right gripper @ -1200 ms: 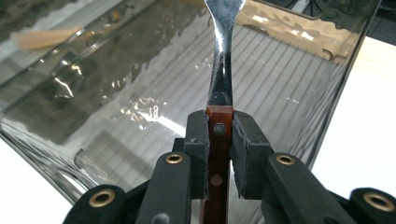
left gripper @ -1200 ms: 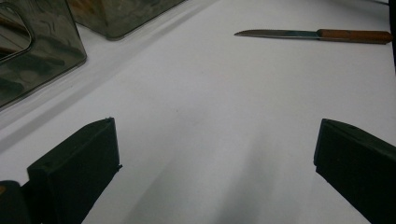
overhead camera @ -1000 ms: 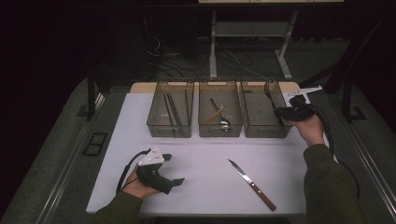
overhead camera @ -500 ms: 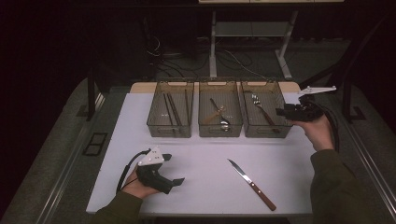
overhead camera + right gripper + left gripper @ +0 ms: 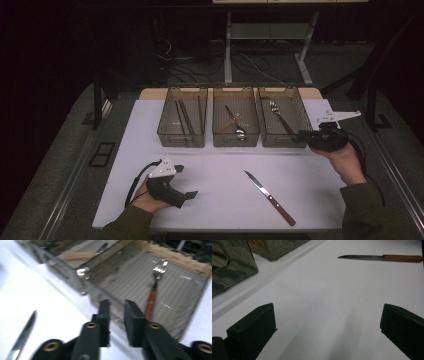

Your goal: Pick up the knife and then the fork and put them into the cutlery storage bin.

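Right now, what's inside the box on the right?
A fork with a reddish-brown handle lies in the right bin. The bin's tinted near wall dims its lower end, so anything small there can't be made out.

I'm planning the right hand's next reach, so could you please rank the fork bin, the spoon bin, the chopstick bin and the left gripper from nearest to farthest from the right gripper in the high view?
1. Fork bin, right-hand bin, beside the right gripper.
2. Spoon bin, middle.
3. Chopstick bin, left-hand bin.
4. Left gripper, near left of the table.

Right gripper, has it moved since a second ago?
Yes. The right gripper has pulled back out of the right bin, off toward that bin's right side and nearer the person. The fork lies inside.
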`<state>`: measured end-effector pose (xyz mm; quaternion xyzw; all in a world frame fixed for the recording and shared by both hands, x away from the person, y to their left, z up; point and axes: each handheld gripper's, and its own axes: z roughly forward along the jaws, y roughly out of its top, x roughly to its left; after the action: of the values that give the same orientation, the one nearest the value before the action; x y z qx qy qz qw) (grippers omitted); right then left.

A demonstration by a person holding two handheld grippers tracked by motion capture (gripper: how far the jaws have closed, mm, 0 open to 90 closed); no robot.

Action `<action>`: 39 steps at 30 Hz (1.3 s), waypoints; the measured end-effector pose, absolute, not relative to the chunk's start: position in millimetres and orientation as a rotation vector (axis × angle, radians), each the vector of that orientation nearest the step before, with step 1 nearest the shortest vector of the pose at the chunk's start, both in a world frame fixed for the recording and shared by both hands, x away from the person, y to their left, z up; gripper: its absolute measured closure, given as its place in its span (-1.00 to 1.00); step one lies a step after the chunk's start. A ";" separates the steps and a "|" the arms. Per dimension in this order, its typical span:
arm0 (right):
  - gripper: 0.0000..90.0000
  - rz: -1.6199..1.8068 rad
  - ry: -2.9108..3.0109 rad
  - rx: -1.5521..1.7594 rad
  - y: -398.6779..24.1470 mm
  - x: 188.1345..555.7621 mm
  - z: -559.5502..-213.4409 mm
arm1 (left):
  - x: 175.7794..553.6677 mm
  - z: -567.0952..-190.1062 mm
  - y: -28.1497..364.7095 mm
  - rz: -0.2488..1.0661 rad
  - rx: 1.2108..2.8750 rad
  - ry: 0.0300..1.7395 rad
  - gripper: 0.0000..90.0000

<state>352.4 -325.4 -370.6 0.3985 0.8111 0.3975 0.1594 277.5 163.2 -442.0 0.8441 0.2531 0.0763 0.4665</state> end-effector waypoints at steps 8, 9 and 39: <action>1.00 1.167 2.405 1.070 -314.0 322.0 -386.3 | 277.4 -441.9 163.3 0.190 2.073 0.624 -1.00; 1.00 1.176 2.415 1.067 -313.0 318.2 -388.2 | 277.5 -441.9 163.4 0.190 2.073 0.624 -1.00; 1.00 1.133 2.730 0.798 -251.8 250.6 -426.7 | 277.5 -442.7 162.0 0.193 2.084 0.622 -1.00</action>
<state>250.6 -251.8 -426.7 0.2606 0.8910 0.3697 0.0401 277.5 162.0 -442.7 0.8470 0.2527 0.0785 0.4610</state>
